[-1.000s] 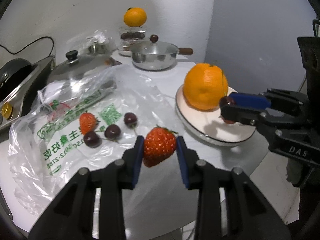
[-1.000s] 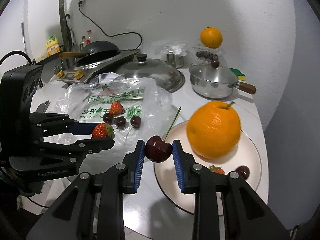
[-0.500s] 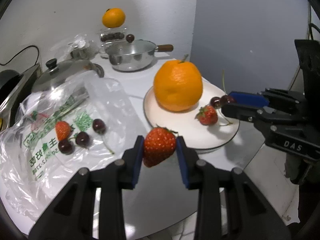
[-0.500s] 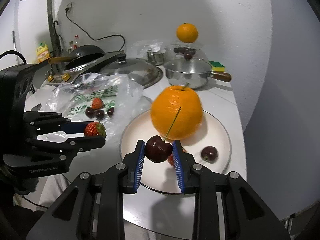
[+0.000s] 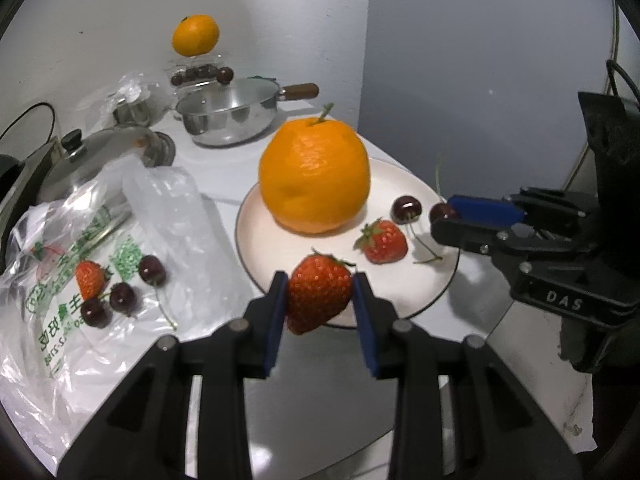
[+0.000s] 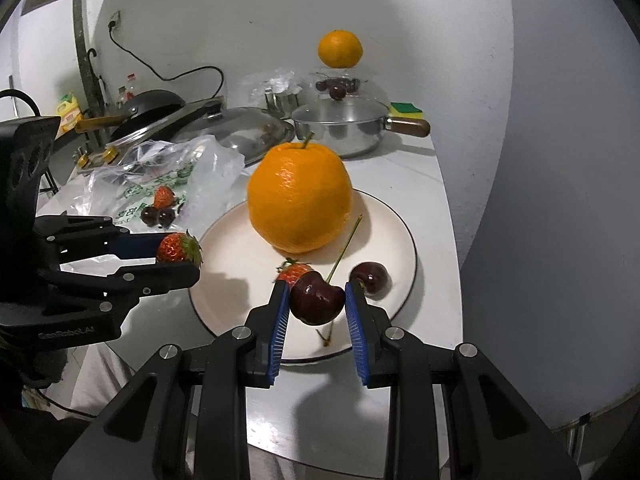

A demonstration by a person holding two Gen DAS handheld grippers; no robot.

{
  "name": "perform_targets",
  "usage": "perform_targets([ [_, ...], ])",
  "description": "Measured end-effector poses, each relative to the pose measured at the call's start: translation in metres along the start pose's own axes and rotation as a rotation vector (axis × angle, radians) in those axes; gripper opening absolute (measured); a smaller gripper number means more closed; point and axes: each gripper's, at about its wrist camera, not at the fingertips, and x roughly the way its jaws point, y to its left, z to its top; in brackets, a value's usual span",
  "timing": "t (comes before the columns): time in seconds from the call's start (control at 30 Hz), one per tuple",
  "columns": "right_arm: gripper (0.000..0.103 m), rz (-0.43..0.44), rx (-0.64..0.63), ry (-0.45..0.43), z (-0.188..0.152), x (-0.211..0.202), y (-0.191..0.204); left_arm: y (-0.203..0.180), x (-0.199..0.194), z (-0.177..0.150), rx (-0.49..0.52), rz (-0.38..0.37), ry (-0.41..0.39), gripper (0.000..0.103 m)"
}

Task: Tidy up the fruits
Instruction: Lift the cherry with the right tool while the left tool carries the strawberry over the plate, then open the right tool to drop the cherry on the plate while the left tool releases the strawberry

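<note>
Left wrist: left gripper (image 5: 320, 300) clamped on a red strawberry (image 5: 319, 296) over the near rim of the round white plate (image 5: 432, 300); big orange (image 5: 314, 176), one strawberry, one cherry already plated; strawberry plus three cherries left on the clear plastic bag (image 5: 80, 264).
Right wrist: right gripper (image 6: 317, 305) clenched on a dark stemmed cherry (image 6: 316, 298) above the plate's near edge; roughly half done.

Dim indoor light, seemingly from overhead, casts soft shadows on the plate (image 5: 276, 240); fisheye bending darkens every corner, and the orange (image 6: 299, 200) looks slightly blurred.
</note>
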Motion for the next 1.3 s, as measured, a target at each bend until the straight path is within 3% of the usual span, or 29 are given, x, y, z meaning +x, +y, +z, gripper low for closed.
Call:
perform_targets([
  [0.97,0.03,0.034,0.034,0.027,-0.002,0.025,-0.02,-0.011,0.037,0.014,0.003,-0.005,0.047,0.035],
  [1.27,0.031,0.027,0.032,0.022,0.0,0.021,-0.018,-0.01,0.029,0.014,0.0,-0.007,0.03,0.039],
  [1.3,0.031,0.026,0.032,0.021,0.0,0.021,-0.018,-0.009,0.028,0.014,-0.001,-0.006,0.027,0.044],
])
